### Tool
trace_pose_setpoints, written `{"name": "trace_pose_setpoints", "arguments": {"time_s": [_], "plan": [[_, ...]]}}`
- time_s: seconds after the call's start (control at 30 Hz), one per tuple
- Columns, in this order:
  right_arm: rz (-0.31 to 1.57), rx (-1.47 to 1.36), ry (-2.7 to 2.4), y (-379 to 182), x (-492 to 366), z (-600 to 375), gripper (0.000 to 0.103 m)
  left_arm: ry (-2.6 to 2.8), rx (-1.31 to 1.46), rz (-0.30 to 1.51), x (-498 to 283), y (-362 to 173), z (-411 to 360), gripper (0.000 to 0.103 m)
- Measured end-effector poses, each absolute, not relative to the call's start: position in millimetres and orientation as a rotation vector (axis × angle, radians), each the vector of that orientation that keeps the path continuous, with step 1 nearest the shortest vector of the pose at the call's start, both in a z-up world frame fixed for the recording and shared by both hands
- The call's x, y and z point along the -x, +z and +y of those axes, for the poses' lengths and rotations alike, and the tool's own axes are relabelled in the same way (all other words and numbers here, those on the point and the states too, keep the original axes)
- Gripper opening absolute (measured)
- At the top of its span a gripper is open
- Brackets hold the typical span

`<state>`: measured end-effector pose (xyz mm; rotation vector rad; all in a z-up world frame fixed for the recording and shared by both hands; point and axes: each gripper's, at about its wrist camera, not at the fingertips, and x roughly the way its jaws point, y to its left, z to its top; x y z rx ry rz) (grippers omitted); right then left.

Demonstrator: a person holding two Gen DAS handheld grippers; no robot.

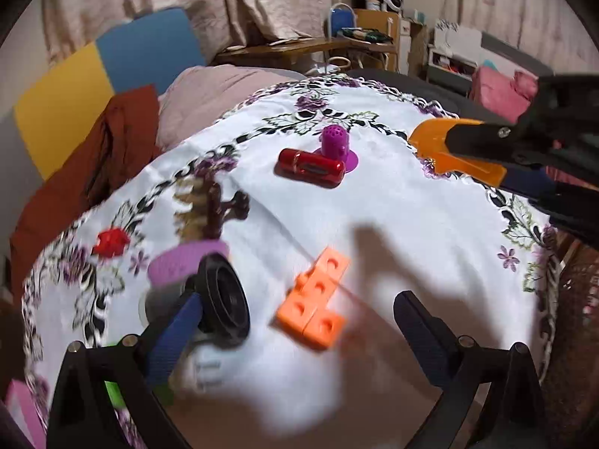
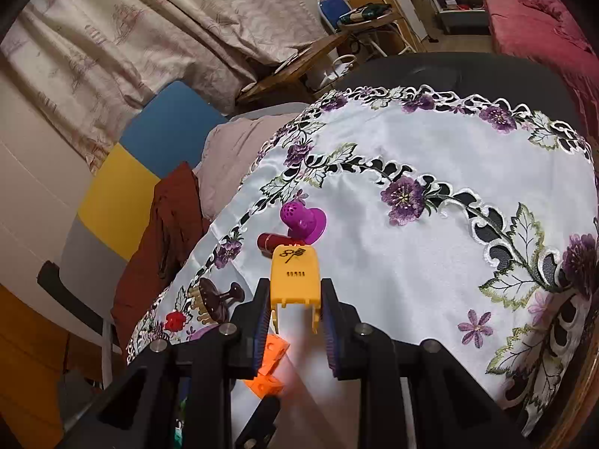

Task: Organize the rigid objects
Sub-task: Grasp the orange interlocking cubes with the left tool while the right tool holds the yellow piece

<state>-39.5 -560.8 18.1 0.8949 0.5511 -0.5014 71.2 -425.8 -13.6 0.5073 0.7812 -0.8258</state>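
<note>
Right tool (image 2: 295, 314): I am clamping its fingers tight on the yellow plastic piece (image 2: 295, 278), gripping it by the open lower end, well above the cloth.
Left tool (image 1: 299, 321): I am holding it spread wide and empty, hovering over the orange block cluster (image 1: 313, 301), which is lying between its fingers without touching them.
Doing it well: I am judging that the yellow piece needs a level, slow set-down on bare cloth, released only once it is resting.
Close by: a black ring-shaped part (image 1: 224, 299) and a lilac cap (image 1: 183, 262) are crowding my left finger.
In the way: the dark brown comb-like toy (image 1: 221, 213) and the red capsule (image 1: 310, 167), touching the purple perforated piece (image 1: 335, 144), are sitting further out.
Worktop (image 2: 430, 262): white embroidered cloth is covering it.
</note>
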Motion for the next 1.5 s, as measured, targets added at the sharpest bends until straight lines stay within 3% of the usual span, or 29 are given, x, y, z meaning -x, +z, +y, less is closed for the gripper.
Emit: {"name": "trace_pose_setpoints", "arguments": {"time_s": [0.1, 0.23, 0.33, 0.37, 0.4, 0.43, 0.47, 0.53, 0.63, 0.7, 0.87, 1.0, 1.1, 1.13, 1.23, 1.33, 1.5], "plan": [[0.547, -0.905, -0.508, 17, 41, -562, 0.024, -0.828, -0.572, 0.752, -73, -17, -441, 0.100], [0.552, -0.906, -0.500, 17, 38, -562, 0.025, -0.830, -0.670, 0.692, -75, -24, -454, 0.087], [0.553, -0.905, -0.493, 17, 37, -561, 0.025, -0.829, -0.638, 0.654, -75, -17, -448, 0.058], [0.553, -0.907, -0.492, 16, 37, -561, 0.025, -0.858, -0.554, 0.654, -78, -9, -438, 0.054], [0.552, -0.909, -0.492, 16, 37, -562, 0.025, -0.894, -0.477, 0.650, -79, -2, -430, 0.055], [0.549, -0.914, -0.492, 16, 37, -562, 0.025, -0.923, -0.406, 0.640, -80, 4, -422, 0.064], [0.545, -0.920, -0.493, 16, 38, -563, 0.025, -0.940, -0.352, 0.627, -79, 9, -415, 0.081], [0.537, -0.932, -0.493, 15, 40, -564, 0.024, -0.994, -0.301, 0.611, -74, 13, -411, 0.096], [0.532, -0.942, -0.496, 14, 41, -565, 0.024, -1.006, -0.382, 0.640, -69, 4, -425, 0.095], [0.534, -0.944, -0.493, 14, 41, -565, 0.024, -1.006, -0.457, 0.699, -72, -10, -440, 0.086], [0.548, -0.942, -0.483, 13, 38, -563, 0.025, -0.987, -0.598, 0.637, -64, -17, -448, 0.069], [0.548, -0.949, -0.485, 11, 39, -564, 0.024, -0.893, -0.705, 0.581, -66, -29, -430, 0.068], [0.550, -0.956, -0.479, 10, 39, -564, 0.024, -0.883, -0.553, 0.677, -84, -21, -407, 0.065], [0.550, -0.957, -0.478, 10, 38, -564, 0.024, -0.921, -0.466, 0.717, -86, -14, -400, 0.055], [0.546, -0.958, -0.483, 11, 39, -564, 0.024, -1.039, -0.366, 0.699, -67, -1, -398, 0.056], [0.549, -0.961, -0.484, 10, 39, -564, 0.024, -0.994, -0.539, 0.650, -51, -13, -422, 0.071], [0.581, -0.949, -0.478, 8, 34, -562, 0.025, -0.923, -0.524, 0.860, -75, -46, -440, 0.076]]}}
